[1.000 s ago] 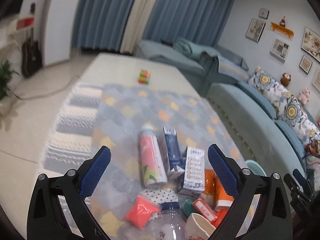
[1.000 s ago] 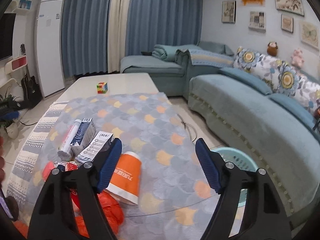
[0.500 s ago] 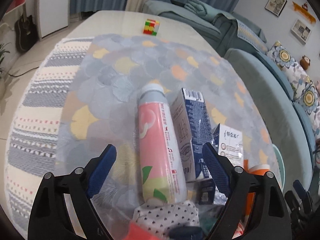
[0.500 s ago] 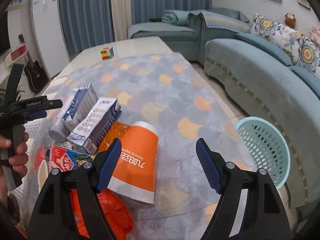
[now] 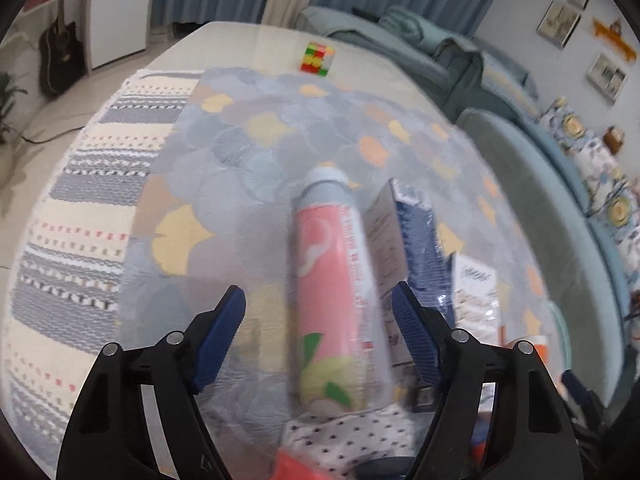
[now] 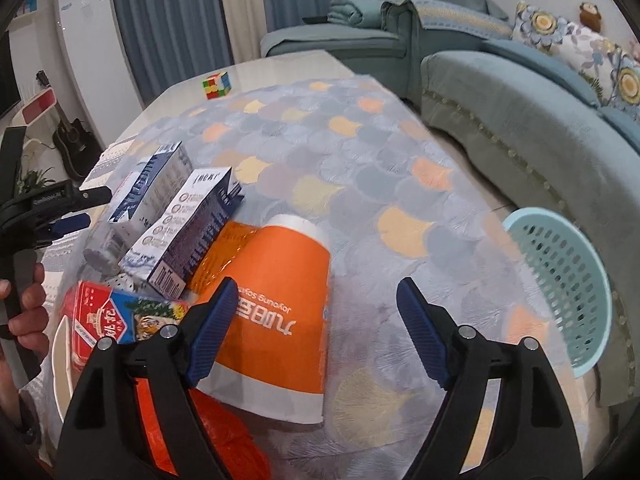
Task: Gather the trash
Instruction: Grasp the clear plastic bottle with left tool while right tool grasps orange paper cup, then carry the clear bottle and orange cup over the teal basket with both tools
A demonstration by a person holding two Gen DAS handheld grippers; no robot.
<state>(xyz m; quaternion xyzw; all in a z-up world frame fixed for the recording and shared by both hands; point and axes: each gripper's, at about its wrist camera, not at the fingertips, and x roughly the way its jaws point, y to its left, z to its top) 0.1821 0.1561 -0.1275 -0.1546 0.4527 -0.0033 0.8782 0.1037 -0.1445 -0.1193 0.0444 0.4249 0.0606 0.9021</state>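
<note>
Bottle (image 5: 334, 296): pink label, grey cap, lying on its side on the table, near my edge, cap pointing toward the far end. It sits between the fingers of my left claw (image 5: 319, 324), which is spread wide and touches nothing; the view is blurred.

Blue carton (image 5: 412, 240): on its side, just right of the bottle, touching it or nearly so.

White carton (image 6: 188, 232): on its side, just right of the blue carton, leaning on the heap.

Cup (image 6: 280, 320): orange paper, tipped over, base toward the far end, rim toward me. My right claw (image 6: 312, 332) is released, fingers wide; its left finger overlaps the cup's left side in view, and I cannot tell if it touches.

Red packet (image 6: 104, 316): flat, at the near left corner of the heap.

Orange bag (image 6: 224, 436): crumpled, under my right claw at the near edge.

Spotted wrapper (image 5: 352, 436): white with dark dots, below the bottle's base.

Basket (image 6: 560, 288): pale teal, perforated, off the table's right edge, beside the sofa (image 6: 540, 128).

Cube (image 6: 216, 85): coloured puzzle, far end of the table, well apart from the heap.

Cloth (image 6: 360, 160): fan-patterned, covering the table under everything.
</note>
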